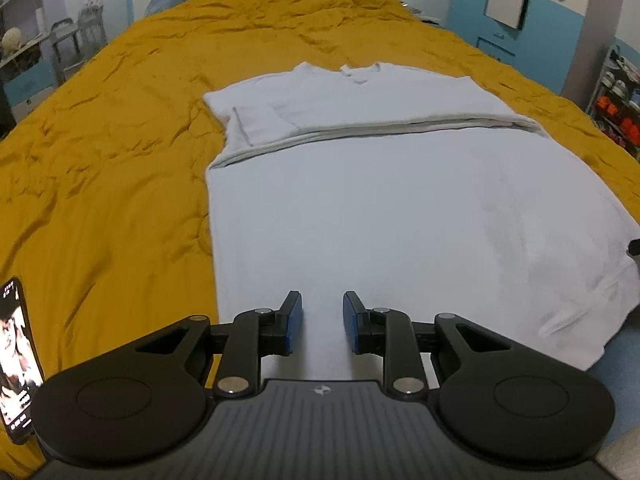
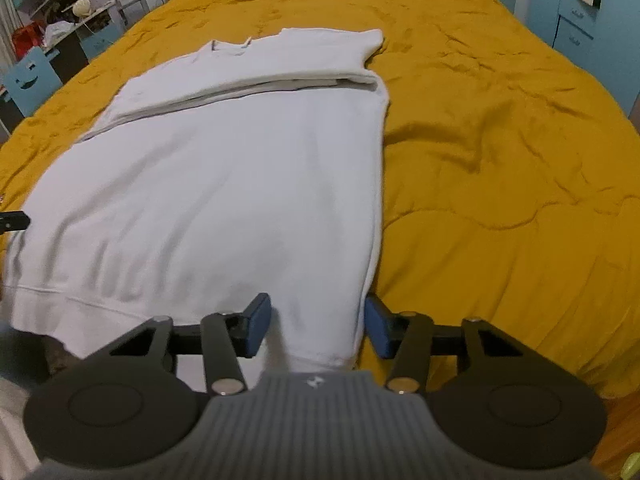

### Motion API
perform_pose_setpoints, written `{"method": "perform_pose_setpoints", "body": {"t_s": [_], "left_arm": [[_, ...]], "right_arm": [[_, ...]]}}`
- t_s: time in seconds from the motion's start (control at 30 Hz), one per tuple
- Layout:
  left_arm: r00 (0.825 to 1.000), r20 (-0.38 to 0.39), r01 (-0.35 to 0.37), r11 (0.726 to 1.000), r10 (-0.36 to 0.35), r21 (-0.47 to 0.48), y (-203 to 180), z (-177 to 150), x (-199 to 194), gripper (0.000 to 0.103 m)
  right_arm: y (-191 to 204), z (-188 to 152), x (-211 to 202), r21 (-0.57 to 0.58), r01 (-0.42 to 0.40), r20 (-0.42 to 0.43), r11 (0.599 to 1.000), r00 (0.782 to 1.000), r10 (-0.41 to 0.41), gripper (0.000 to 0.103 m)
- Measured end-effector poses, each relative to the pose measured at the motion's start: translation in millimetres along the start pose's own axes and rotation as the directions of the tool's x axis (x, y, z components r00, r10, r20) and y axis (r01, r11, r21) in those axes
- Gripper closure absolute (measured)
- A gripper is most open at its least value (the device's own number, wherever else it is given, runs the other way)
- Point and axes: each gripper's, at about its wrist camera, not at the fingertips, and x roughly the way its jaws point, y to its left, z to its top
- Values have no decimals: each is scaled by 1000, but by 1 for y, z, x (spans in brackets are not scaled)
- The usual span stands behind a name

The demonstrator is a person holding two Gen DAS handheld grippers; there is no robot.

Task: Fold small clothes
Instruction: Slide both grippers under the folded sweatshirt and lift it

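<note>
Phone (image 1: 18,356) cut off by left edge, screen blurry; shirt (image 2: 208,200) hem hidden under right gripper (image 2: 318,326).

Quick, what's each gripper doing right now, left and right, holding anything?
Left gripper: open, holding nothing, over the white shirt.
Right gripper: open; the shirt's corner sits between its pads, not pinched.

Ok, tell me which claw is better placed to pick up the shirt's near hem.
Right, probably. The right claw is open and already straddles the near corner of the white shirt. The left claw is open too, but hovers over flat cloth with no edge between its fingers.
</note>
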Motion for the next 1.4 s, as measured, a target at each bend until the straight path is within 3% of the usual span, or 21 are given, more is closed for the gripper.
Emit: {"method": "perform_pose_setpoints", "body": {"t_s": [0.07, 0.17, 0.23, 0.43, 0.57, 0.63, 0.73, 0.77, 0.87, 1.0, 1.07, 1.1, 1.13, 1.27, 1.4], "left_arm": [[1000, 8, 9, 1000, -9, 20, -4, 0, -3, 73], [1000, 8, 4, 999, -5, 41, -10, -2, -6, 73], [1000, 8, 1, 999, -2, 51, -12, -4, -8, 73], [1000, -2, -9, 995, 9, 101, -17, -13, -16, 73], [1000, -20, 5, 979, 0, 205, -30, -20, -23, 72], [1000, -26, 22, 959, -15, 283, -39, -24, -28, 66], [999, -38, 43, 917, -30, 397, -51, -34, -33, 48], [999, -41, 41, 898, -26, 439, -56, -38, -34, 44], [999, -50, 28, 844, -2, 536, -66, -51, -34, 41], [997, -74, 37, 772, 13, 634, -75, -71, -28, 32], [996, -84, 46, 739, 15, 673, -77, -80, -24, 20], [996, -81, 39, 721, 24, 692, -78, -85, -21, 19], [996, -70, 18, 702, 46, 712, -80, -91, -16, 18], [991, -56, -37, 641, 124, 767, -85, -111, -2, 13], [987, -20, -74, 556, 161, 828, -89, -128, 8, 4]], "right_arm": [[0, -1, -2, -2, 3, -2, 1000, 1000, -3, 86], [-2, -4, -3, 22, 29, 10, 999, 1000, -29, 100], [-4, -4, -8, 30, 31, 23, 999, 999, -32, 103], [-4, -2, -23, -33, 50, 18, 998, 999, -50, 103], [-4, 0, -24, -66, 55, -7, 996, 998, -56, 101], [4, 0, -28, -137, 85, -11, 987, 996, -87, 99], [18, -2, -36, -242, 80, 6, 967, 997, -81, 94], [22, -3, -39, -269, 67, 8, 961, 998, -68, 82], [37, -9, -42, -357, 47, 20, 933, 999, -43, 76], [64, -23, -33, -502, 8, 2, 865, 1000, -9, 59], [82, -34, -24, -589, 7, -11, 808, 1000, -17, 43], [89, -39, -19, -628, 18, -10, 778, 999, -31, 31], [97, -46, -12, -678, 41, -3, 734, 998, -60, 28], [110, -69, 12, -809, 103, 15, 579, 988, -155, 28], [112, -81, 26, -856, 127, 30, 501, 980, -198, 27]]}}
